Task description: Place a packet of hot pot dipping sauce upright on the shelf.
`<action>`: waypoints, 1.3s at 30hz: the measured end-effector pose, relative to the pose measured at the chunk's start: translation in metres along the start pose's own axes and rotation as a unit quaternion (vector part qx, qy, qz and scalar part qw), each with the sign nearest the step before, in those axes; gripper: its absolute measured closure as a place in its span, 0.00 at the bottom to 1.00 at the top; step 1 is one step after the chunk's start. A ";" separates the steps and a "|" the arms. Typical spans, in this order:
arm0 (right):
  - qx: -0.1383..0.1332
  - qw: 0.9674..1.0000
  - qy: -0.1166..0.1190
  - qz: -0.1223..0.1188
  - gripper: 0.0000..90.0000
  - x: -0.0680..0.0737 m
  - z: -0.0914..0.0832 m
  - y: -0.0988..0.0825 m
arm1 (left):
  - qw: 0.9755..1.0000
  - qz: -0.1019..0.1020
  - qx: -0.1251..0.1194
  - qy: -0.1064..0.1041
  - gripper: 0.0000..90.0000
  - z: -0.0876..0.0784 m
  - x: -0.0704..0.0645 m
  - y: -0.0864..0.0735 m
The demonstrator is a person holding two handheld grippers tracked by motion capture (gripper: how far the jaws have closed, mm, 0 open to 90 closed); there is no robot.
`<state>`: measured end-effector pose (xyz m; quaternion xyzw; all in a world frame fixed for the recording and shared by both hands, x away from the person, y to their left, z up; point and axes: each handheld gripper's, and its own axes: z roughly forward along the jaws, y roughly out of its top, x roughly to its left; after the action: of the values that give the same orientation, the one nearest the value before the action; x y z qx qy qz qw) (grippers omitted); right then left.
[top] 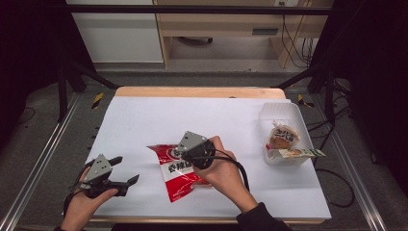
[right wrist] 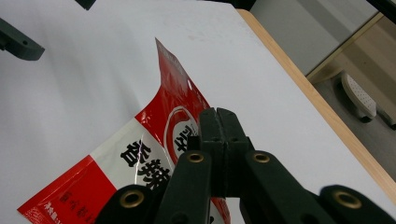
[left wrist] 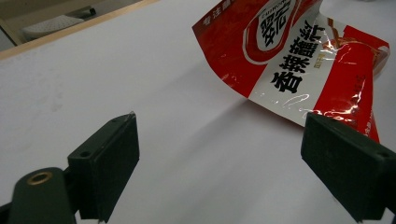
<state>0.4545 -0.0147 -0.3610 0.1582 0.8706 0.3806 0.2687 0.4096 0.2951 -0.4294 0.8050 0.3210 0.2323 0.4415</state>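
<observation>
A red and white snack packet (top: 175,177) with black lettering lies in the middle of the white sheet. My right gripper (top: 182,153) is shut on the packet's upper right edge. In the right gripper view the jaws (right wrist: 217,114) press together on the packet (right wrist: 140,149), whose far corner lifts off the sheet. My left gripper (top: 126,169) rests near the front left of the table, open, with nothing between its fingers. In the left gripper view the gripper (left wrist: 219,140) faces the raised packet (left wrist: 299,60), which casts a shadow on the sheet beneath it.
A clear plastic container (top: 284,108) stands at the right side of the table with a wrapped snack (top: 283,137) inside and a flat packet (top: 298,153) across its front rim. The table's wooden back edge (top: 197,91) runs behind the white sheet.
</observation>
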 end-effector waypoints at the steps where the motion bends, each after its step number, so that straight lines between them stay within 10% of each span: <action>1: 0.001 1.000 0.000 -0.003 1.00 0.001 -0.001 0.000 | 1.000 0.002 -0.001 -0.001 0.13 0.000 0.000 0.002; 14: -0.003 1.000 0.008 -0.014 1.00 0.002 -0.016 0.003 | 0.998 0.049 0.016 -0.020 0.20 0.021 -0.009 0.033; 31: -0.020 0.999 0.028 -0.020 1.00 0.007 -0.030 0.013 | 0.997 0.063 0.002 -0.049 0.46 0.045 -0.001 0.069; 39: -0.023 0.999 0.029 -0.012 1.00 0.002 -0.036 0.009 | 0.995 0.066 0.005 -0.079 0.83 0.050 -0.003 0.079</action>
<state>0.4321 -0.0290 -0.3347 0.1306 0.8710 0.4013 0.2515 0.4653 0.2325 -0.3869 0.8426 0.2326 0.1950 0.4448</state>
